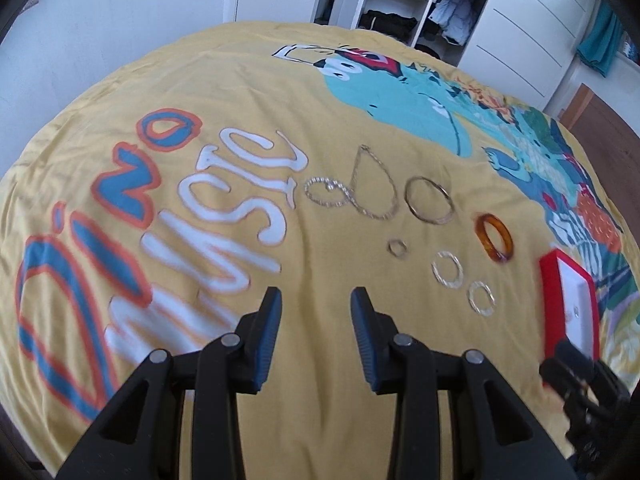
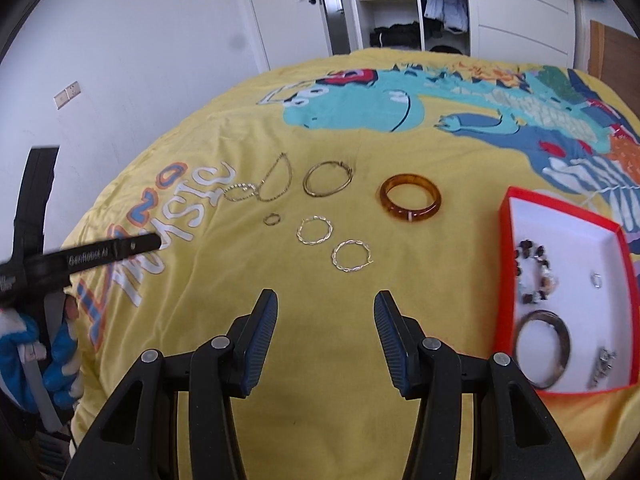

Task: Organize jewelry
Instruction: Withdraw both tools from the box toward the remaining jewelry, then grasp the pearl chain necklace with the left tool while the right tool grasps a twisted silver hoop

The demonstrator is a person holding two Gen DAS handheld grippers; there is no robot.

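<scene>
Yellow bedspread (image 2: 320,300): soft printed cotton, lightly creased, with a teal dinosaur print (image 2: 360,108) toward 12 o'clock and white and blue lettering (image 2: 176,216) at 9 o'clock. It carries every item below; its far edge meets a white wall and an open wardrobe (image 2: 404,4).

Red tray (image 2: 506,264): rectangular cardboard with a white lining, at 3 o'clock in the right wrist view, near the bedspread's right edge. It holds a dark beaded bracelet (image 2: 534,272), a grey bangle (image 2: 544,350), a small silver ring (image 2: 596,280) and a blurred metal piece at the near corner.

Right gripper (image 2: 326,312): black arms, blue ribbed pads, jaws spread wide and holding nothing, over bare cloth at 6 o'clock. Open cloth lies between it and the jewelry.

Left gripper (image 1: 316,308): same build, likewise released and empty. Part of it crosses the right wrist view at 9 o'clock, clear of the jewelry.

Loose jewelry, laid apart in two rows at centre:
- Amber bangle (image 2: 410,202), thick translucent resin, nearest the tray.
- Gold hoop bangle (image 2: 328,179), thin metal.
- Gold chain (image 2: 276,180), teardrop loop, touching a sparkling bracelet (image 2: 240,192).
- Two twisted hoops (image 2: 315,231) (image 2: 351,256), side by side, just ahead of the right gripper.
- Small gold ring (image 2: 272,219), smallest piece.
</scene>
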